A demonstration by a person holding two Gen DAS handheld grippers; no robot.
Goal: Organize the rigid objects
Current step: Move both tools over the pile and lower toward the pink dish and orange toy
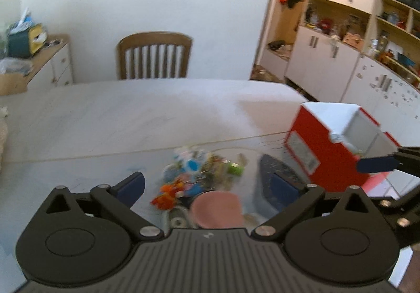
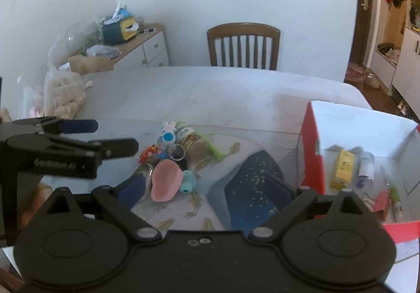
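Hovering left gripper (image 1: pixel 208 186), right gripper (image 2: pixel 207 189), trinket pile (image 2: pixel 174 159)

Left gripper (image 2: pixel 89 135) side: blurred white lettering, perhaps "GenRobot.AI".
Red box (image 1: pixel 309 153) label: print too blurred to read.
Yellow carton (image 2: pixel 342 168): print unreadable.

The box (image 2: pixel 311 151) is red outside and white inside. In it lie a yellow carton (image 2: pixel 342 168) and a white bottle (image 2: pixel 365 166) with a blue label. On the pale grey desk (image 2: pixel 210 88) a dark blue piece (image 2: pixel 252 182) carries small golden speckles. The pile of small objects (image 2: pixel 173 159) mixes colours: a pink round piece (image 2: pixel 166 179), a turquoise toy (image 2: pixel 188 181), an orange-red figure (image 2: pixel 148 152) and a light green stick (image 2: pixel 216 151). Both grippers are black with blue pads (image 1: pixel 131 185). The chair (image 2: pixel 244 46) is brown wood.
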